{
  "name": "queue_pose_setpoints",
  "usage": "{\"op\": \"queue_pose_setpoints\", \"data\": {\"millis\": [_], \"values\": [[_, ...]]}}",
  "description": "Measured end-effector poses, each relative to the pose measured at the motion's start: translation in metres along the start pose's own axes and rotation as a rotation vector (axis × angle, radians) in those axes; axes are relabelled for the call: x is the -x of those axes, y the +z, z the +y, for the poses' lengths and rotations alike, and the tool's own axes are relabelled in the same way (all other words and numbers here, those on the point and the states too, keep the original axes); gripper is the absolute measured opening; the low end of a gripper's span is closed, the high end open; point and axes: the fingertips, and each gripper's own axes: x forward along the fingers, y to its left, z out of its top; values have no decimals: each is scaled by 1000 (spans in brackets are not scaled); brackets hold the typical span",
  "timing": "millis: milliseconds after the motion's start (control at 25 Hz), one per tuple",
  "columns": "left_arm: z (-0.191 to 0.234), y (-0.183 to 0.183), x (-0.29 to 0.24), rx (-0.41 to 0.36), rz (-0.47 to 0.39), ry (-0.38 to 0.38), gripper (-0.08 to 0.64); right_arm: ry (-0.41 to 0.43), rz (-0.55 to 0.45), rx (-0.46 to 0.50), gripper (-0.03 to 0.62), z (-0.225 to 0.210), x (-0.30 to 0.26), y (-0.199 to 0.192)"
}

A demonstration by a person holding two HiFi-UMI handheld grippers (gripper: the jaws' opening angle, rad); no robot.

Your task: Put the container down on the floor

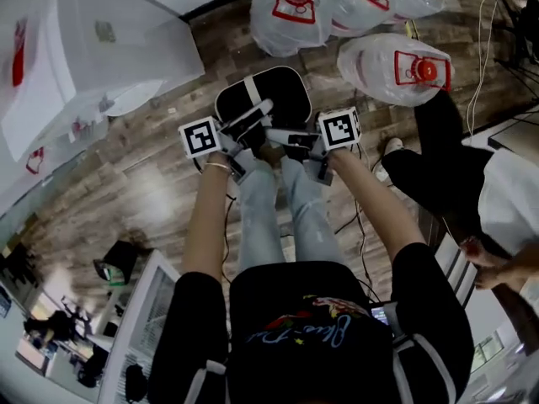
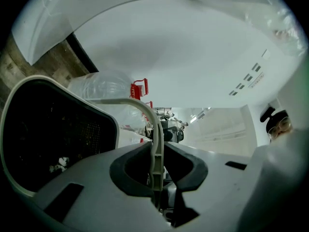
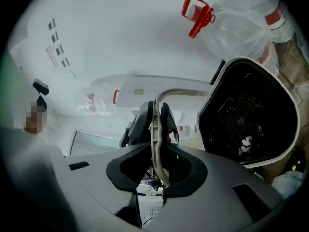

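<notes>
Wooden floor [image 1: 126,183] fills the head view, with clear plastic bags [image 1: 295,7] of red-capped bottles lying at its far edge. Nearer, just beyond the person's knees, is the black container [image 1: 286,87] with a white rim. Whether its base touches the floor cannot be told. The left gripper [image 1: 257,116] and right gripper [image 1: 282,137] meet above it from either side. Each is clenched on the thin white handle [image 2: 155,129], which runs upright between their dark pads.
</notes>
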Motion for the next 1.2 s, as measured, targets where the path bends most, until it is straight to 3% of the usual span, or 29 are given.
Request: {"op": "queue_pose_setpoints", "data": {"millis": [600,1200], "values": [[82,24,-26,-15,25,33,57,-39,-90,-52,67,-84,-3,24],[163,37,-47,-7,75,77,57,-141,-92,-86,75,-172,-8,33]]}}
